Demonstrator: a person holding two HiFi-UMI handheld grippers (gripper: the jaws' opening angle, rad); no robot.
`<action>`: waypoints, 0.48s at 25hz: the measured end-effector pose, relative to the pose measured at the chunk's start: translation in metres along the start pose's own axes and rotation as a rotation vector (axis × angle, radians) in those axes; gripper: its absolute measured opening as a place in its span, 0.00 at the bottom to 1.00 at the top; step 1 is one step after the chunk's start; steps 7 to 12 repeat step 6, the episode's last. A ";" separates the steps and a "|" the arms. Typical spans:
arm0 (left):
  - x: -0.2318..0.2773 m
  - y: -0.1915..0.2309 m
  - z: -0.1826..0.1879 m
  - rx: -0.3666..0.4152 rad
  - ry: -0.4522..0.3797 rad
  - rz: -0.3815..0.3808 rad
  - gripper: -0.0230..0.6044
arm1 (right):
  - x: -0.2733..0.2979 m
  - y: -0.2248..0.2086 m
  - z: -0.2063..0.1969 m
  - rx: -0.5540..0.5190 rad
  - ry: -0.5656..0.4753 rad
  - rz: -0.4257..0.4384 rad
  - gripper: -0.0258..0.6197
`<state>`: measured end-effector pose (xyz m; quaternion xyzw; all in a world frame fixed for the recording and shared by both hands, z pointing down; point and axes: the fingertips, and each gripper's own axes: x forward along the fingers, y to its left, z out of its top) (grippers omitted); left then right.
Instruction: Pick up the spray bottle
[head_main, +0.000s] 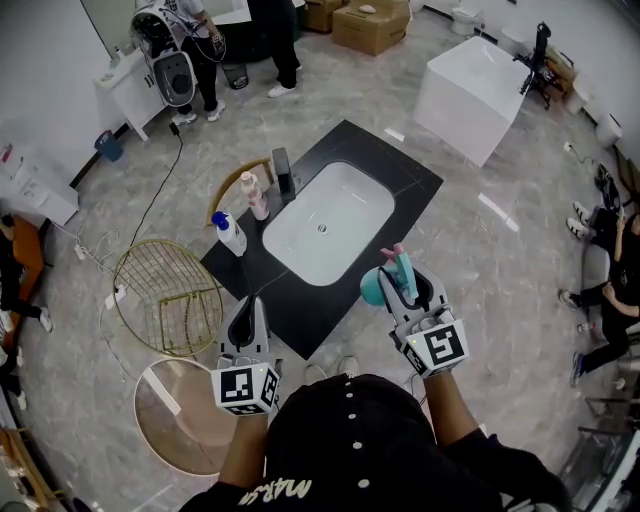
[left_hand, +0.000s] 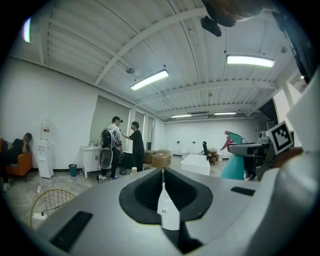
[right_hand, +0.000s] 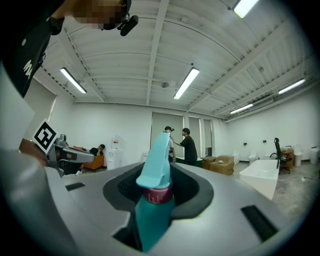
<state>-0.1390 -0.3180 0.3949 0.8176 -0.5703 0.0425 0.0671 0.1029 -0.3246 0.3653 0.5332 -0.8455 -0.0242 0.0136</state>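
Note:
The spray bottle (head_main: 375, 287) is teal with a pink trigger and a dark red collar. It hangs in the air, gripped at the neck by my right gripper (head_main: 407, 288), just off the near right corner of the black counter (head_main: 395, 172). In the right gripper view the spray bottle (right_hand: 154, 197) fills the gap between the jaws, nozzle up. My left gripper (head_main: 247, 323) is level at the counter's near left edge, jaws together and holding nothing. The left gripper view shows the spray bottle (left_hand: 233, 161) off to the right.
A white basin (head_main: 327, 223) is set into the counter, with a dark faucet (head_main: 283, 174), a pink bottle (head_main: 258, 198) and a blue-capped white bottle (head_main: 230, 234) to its left. On the floor to the left stand a gold wire basket (head_main: 166, 296) and a round glass top (head_main: 186, 417). People stand far back.

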 end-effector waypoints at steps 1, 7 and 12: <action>0.000 0.000 0.000 0.000 0.000 0.001 0.07 | 0.000 0.001 0.000 -0.001 -0.001 0.002 0.23; 0.001 0.001 -0.002 0.000 -0.002 -0.001 0.07 | 0.003 0.002 -0.003 -0.004 -0.004 0.008 0.23; 0.001 0.001 -0.002 0.000 -0.002 -0.001 0.07 | 0.003 0.002 -0.003 -0.004 -0.004 0.008 0.23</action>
